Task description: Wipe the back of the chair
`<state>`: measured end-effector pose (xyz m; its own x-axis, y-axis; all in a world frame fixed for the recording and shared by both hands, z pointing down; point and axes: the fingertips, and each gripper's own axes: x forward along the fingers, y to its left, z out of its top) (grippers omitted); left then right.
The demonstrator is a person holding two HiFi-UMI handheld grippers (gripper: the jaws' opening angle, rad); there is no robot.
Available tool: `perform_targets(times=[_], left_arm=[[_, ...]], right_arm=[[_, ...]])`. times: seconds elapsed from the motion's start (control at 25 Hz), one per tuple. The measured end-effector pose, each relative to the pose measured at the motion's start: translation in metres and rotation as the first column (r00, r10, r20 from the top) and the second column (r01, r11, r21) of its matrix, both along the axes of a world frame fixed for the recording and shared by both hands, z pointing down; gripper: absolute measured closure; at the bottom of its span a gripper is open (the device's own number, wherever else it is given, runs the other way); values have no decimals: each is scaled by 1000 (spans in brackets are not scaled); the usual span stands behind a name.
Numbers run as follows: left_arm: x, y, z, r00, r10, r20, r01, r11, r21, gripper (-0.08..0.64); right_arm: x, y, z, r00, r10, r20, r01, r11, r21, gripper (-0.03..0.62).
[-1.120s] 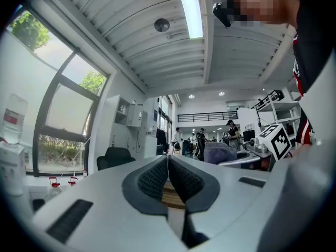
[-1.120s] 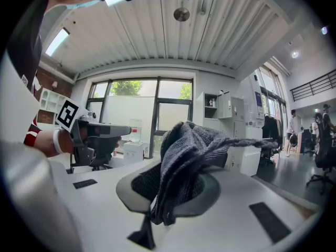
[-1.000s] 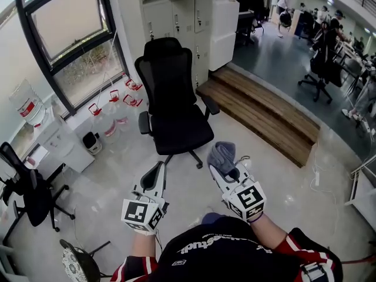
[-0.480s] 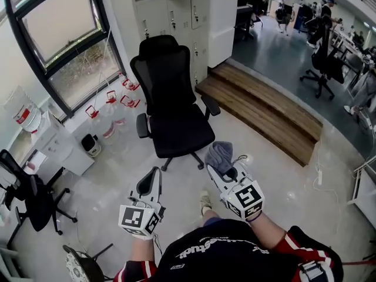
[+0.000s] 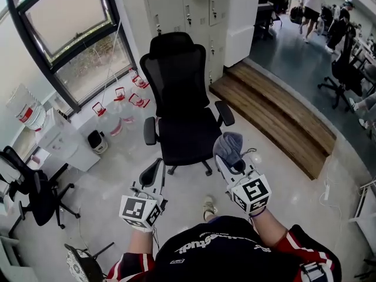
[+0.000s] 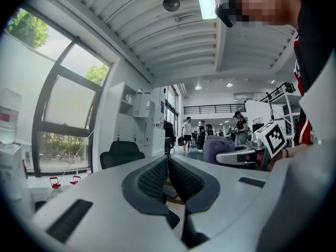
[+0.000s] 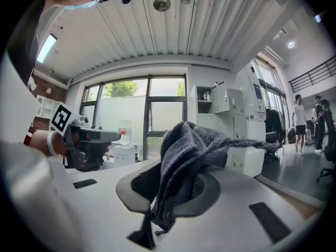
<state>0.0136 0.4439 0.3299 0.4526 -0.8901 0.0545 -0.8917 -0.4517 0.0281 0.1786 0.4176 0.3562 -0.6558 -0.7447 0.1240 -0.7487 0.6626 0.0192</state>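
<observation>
A black mesh office chair (image 5: 181, 98) stands on the pale floor ahead of me, its seat facing me and its high back (image 5: 176, 69) toward the lockers. My right gripper (image 5: 230, 157) is shut on a grey-blue cloth (image 5: 228, 146), which bunches up over its jaws (image 7: 184, 161), just short of the chair's right armrest. My left gripper (image 5: 154, 170) is shut with nothing in it, pointing at the chair's base; in the left gripper view its jaws meet (image 6: 168, 175) and the chair (image 6: 122, 153) shows small beyond.
White lockers (image 5: 194, 16) stand behind the chair. A wooden step (image 5: 276, 113) runs off to the right. Water jugs with red handles (image 5: 120, 101) sit under the window at left. Another black chair (image 5: 29, 187) stands at the far left. People walk in the background (image 5: 314, 2).
I have stepped closer to the chair, which now sits larger and nearer the middle of the head view. Both grippers keep their hold and spacing; the cloth is still clamped.
</observation>
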Motion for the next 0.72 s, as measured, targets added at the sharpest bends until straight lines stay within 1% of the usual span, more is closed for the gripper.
perform_targets(times=[0.2, 0.36, 0.52, 0.72], left_arm=[[26, -82, -16, 1000, 6, 29, -6, 1000, -3, 535], [53, -136, -31, 998, 11, 62, -12, 1000, 17, 535], [64, -175, -31, 998, -13, 54, 12, 1000, 11, 535], [74, -213, -29, 996, -21, 81, 22, 1000, -14, 535]], right_arm=[[18, -79, -10, 999, -16, 40, 16, 1000, -9, 522], [43, -139, -16, 995, -9, 95, 11, 1000, -23, 522], [59, -182, -16, 993, -14, 120, 17, 999, -28, 522], [71, -223, -15, 988, -16, 154, 24, 998, -51, 522]])
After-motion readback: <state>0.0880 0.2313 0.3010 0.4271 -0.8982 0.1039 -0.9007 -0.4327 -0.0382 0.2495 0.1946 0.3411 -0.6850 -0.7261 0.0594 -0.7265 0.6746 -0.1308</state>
